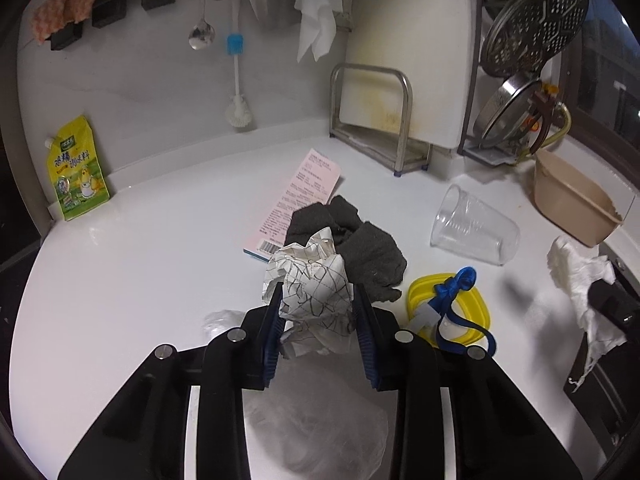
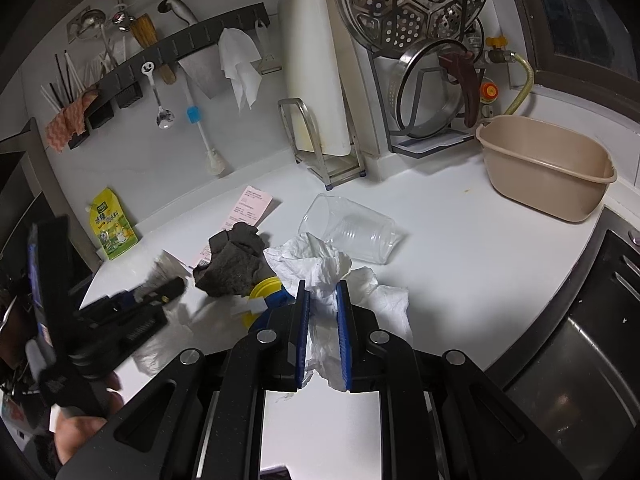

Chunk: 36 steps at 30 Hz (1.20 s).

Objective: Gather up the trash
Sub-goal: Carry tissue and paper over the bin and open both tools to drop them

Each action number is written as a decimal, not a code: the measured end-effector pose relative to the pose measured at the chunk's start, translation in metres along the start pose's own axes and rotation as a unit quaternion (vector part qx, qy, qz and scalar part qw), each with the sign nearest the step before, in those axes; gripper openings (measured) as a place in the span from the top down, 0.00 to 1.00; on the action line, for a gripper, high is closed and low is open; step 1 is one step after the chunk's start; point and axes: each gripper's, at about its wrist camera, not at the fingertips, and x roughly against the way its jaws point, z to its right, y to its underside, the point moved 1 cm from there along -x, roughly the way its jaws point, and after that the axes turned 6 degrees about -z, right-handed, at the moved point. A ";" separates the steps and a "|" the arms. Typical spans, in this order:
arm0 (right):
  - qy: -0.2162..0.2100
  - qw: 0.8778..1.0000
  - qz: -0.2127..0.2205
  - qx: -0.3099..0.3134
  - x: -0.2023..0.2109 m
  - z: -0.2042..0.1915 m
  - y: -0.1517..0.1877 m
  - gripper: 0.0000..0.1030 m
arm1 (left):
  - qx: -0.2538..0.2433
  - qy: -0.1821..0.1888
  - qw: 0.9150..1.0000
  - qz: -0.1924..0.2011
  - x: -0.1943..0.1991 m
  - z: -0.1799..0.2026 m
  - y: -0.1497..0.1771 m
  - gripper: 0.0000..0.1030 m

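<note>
My left gripper (image 1: 316, 300) is shut on a crumpled ball of patterned paper (image 1: 310, 280) and holds it above the white counter (image 1: 140, 248). My right gripper (image 2: 323, 292) is shut on a crumpled white tissue (image 2: 320, 264); the tissue also shows at the right edge of the left wrist view (image 1: 576, 276). On the counter lie a dark grey cloth (image 1: 360, 240), a pink receipt (image 1: 300, 200), a tipped clear plastic cup (image 1: 474, 230), a yellow lid (image 1: 472, 312) with a blue cord (image 1: 456, 284), and a clear plastic bag (image 1: 316, 420) under the left gripper.
A beige basin (image 2: 548, 172) stands at the right, by the sink (image 2: 592, 340). A cutting board in a metal rack (image 1: 376, 120), a pot-lid rack (image 2: 432, 96) and a yellow seasoning pouch (image 1: 76, 168) line the back wall. Utensils hang above.
</note>
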 end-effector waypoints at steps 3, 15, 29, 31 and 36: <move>0.002 1.000 -0.004 0.002 0.003 0.000 0.006 0.87 | 0.002 0.020 1.000 0.001 0.013 -0.005 0.001 0.68; 0.007 1.000 0.002 0.004 0.047 -0.017 0.046 0.87 | -0.005 0.005 1.000 0.018 0.074 -0.019 0.041 0.68; 0.000 1.000 -0.029 -0.012 0.103 -0.043 0.153 0.87 | -0.048 0.038 0.998 0.015 0.149 0.002 0.141 0.68; 0.000 0.999 -0.032 -0.014 0.109 -0.046 0.164 0.87 | -0.053 0.043 0.998 0.007 0.152 0.006 0.154 0.68; 0.003 0.999 -0.045 -0.014 0.121 -0.051 0.192 0.87 | -0.056 0.042 0.998 -0.010 0.155 0.010 0.187 0.68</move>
